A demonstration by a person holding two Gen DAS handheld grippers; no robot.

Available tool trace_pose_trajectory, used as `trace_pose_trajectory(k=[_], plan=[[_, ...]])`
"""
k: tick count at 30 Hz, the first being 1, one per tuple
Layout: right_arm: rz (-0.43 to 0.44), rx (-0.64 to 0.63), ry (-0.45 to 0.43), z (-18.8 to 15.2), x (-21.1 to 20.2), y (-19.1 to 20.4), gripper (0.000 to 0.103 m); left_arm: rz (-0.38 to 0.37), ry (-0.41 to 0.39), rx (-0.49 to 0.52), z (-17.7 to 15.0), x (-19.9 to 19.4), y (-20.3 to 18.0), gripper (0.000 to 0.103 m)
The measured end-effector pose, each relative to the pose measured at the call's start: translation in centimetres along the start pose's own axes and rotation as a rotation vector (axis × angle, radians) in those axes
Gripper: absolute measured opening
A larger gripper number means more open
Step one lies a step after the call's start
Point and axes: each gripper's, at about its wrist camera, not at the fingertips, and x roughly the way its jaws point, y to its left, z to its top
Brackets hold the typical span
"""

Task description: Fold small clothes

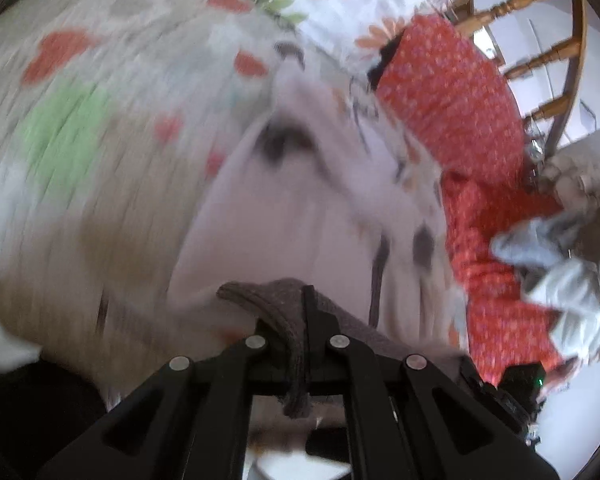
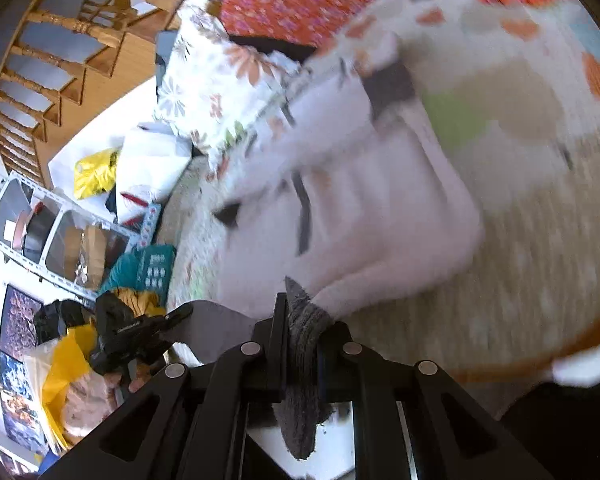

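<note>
A small pale pink garment [image 1: 292,208] with dark grey trim hangs stretched over the bed, blurred by motion. My left gripper [image 1: 300,320] is shut on its grey ribbed hem [image 1: 276,304]. In the right wrist view the same garment [image 2: 372,208] hangs ahead, and my right gripper [image 2: 300,320] is shut on the grey ribbed hem [image 2: 304,332] at another corner. The left gripper also shows in the right wrist view [image 2: 140,332] at the lower left, holding the cloth.
A patterned quilt [image 1: 80,140] covers the bed below. A red floral cloth [image 1: 460,120] and a floral pillow [image 2: 220,72] lie beyond. Grey clothes [image 1: 560,248] lie at the right. A wooden chair [image 2: 60,40] and floor clutter [image 2: 100,208] stand beside the bed.
</note>
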Motion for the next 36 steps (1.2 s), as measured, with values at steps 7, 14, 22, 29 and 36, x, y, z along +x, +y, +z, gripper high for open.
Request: trace_pose_trajectory(k=[7,14,22,29,36], plan=[[-0.024,0.020,-0.060,10.8,5.6,0.7,0.011,0.036,-0.035,-0.038,10.8,6.4,-2.0,0.003],[-0.071,0.052,-0.043,17.1,12.0,-1.3,0.011,0.060,-0.010,-0.011,15.8,12.6,-3.3,0.003],[0.042,0.335,-0.163,22.6,15.1,-9.7,0.049,0.018,-0.070,-0.093,18.9,15.0,-2.8,0.056],[-0.058,0.305,-0.275,24.8,12.4,-10.5,0.057,0.023,-0.112,-0.102,18.9,13.1,-2.5,0.071],[-0.216,0.026,-0.282,24.2,12.7,-4.9,0.057,0.156,-0.082,0.027,16.6,13.3,-4.1,0.071]])
